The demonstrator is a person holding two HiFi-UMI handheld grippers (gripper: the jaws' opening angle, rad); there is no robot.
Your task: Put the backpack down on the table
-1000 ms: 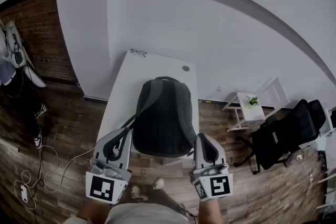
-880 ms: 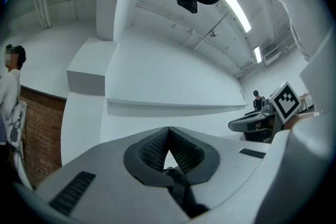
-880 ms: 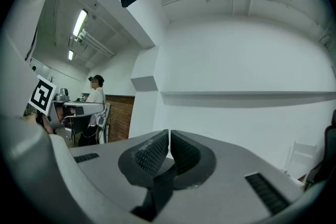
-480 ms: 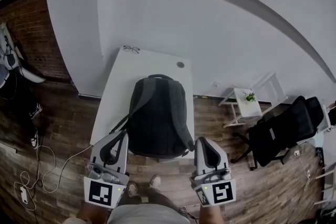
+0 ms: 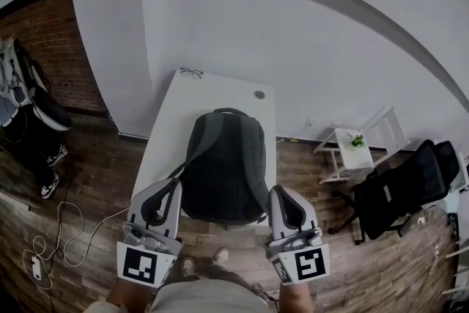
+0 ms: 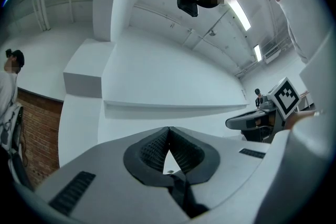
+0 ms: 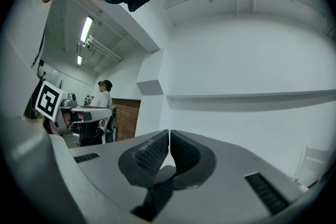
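A dark grey backpack (image 5: pixel 223 165) lies flat on the white table (image 5: pixel 212 88), its top handle toward the wall and its straps trailing off the near left corner. My left gripper (image 5: pixel 169 188) hovers at the table's near edge, left of the bag, shut and empty. On the bag's other side my right gripper (image 5: pixel 283 194) is also shut with nothing held. Neither touches the bag. In the left gripper view the ribbed pads (image 6: pixel 152 148) meet at the tip against a white wall. The right gripper view shows pads (image 7: pixel 149 153) closed the same way.
Glasses (image 5: pixel 192 72) lie at the table's far edge near a round grommet (image 5: pixel 259 94). A small white side table with a plant (image 5: pixel 357 141) and a black office chair (image 5: pixel 403 187) stand to the right. Cables (image 5: pixel 51 245) lie on the wood floor; a person (image 5: pixel 29 99) stands at far left.
The backpack stays put on the table. Both grippers have drifted only slightly, still shut. The person at far left has come further into view.
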